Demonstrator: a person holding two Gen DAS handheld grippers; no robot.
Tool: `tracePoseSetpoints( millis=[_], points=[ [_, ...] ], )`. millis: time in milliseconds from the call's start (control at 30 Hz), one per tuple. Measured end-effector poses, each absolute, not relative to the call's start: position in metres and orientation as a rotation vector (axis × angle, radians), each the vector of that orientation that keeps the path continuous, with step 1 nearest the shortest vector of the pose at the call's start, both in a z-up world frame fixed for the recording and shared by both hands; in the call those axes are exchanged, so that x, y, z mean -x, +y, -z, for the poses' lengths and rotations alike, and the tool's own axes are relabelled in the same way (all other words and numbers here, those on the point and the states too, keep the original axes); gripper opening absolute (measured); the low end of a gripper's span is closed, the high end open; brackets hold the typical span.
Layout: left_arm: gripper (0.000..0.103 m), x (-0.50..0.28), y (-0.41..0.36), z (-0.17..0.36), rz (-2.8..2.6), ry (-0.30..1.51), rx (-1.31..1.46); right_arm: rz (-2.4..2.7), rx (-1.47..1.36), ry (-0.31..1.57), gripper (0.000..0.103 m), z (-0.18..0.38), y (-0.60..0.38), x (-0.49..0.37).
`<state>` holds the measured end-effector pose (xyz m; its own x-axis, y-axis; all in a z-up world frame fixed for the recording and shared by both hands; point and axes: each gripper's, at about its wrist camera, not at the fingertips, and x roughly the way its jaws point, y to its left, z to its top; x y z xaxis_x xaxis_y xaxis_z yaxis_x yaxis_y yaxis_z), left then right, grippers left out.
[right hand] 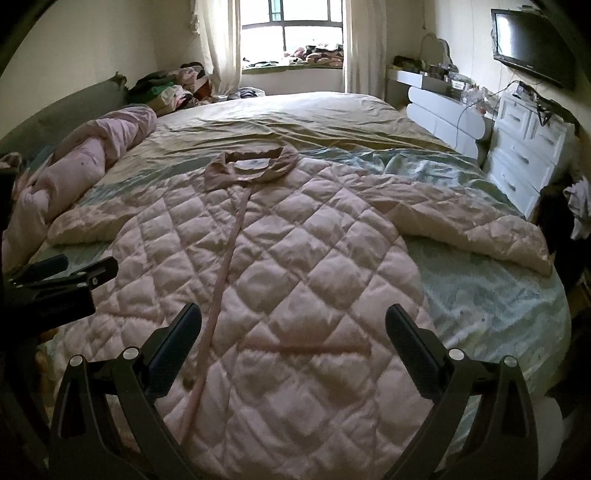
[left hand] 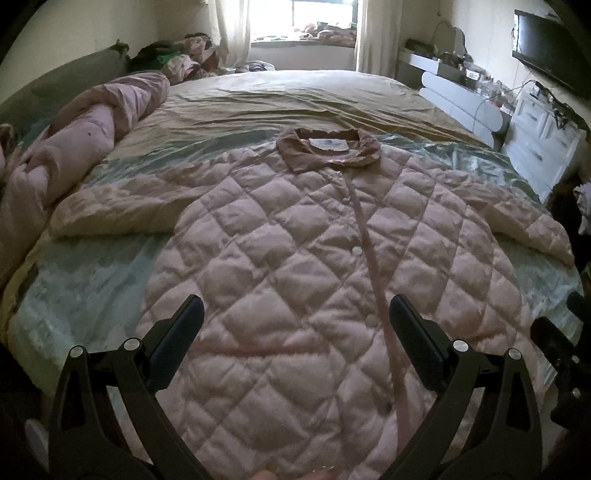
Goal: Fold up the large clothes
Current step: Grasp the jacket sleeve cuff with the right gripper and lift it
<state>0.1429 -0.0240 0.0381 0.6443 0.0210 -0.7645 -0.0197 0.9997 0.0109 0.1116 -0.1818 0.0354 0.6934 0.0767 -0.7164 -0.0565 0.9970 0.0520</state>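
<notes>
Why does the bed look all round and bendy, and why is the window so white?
Both wrist views use fisheye lenses, so the bed bulges and the corners go black. In the left wrist view the window is glared out white; in the right wrist view its bars show. The pink quilted jacket looks slightly soft.

Both your wrist views look from the foot of the bed (left hand: pixel 258 99) toward the window (right hand: pixel 291 29). They sit close above the quilted coat (left hand: pixel 295 258), sharing nearly everything; edges look too dark to judge.
</notes>
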Motion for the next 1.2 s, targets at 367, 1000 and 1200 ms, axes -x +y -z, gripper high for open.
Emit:
tracePoseSetpoints(
  millis=[367,1000,1200],
  points=[
    [0.094,-0.222,-0.031,-0.037,-0.02,0.876,-0.037,0.007,-0.068,0.795,0.099,-0.036,-0.215,-0.178],
    [0.094,-0.34,-0.058,0.0,0.007,0.924,-0.097,0.263,-0.319,0.89,0.099,0.012,-0.344,-0.271],
    [0.094,-0.368,-0.076,0.007,0.022,0.922,-0.101,0.348,-0.337,0.881,0.099,0.024,-0.38,-0.282]
  ],
)
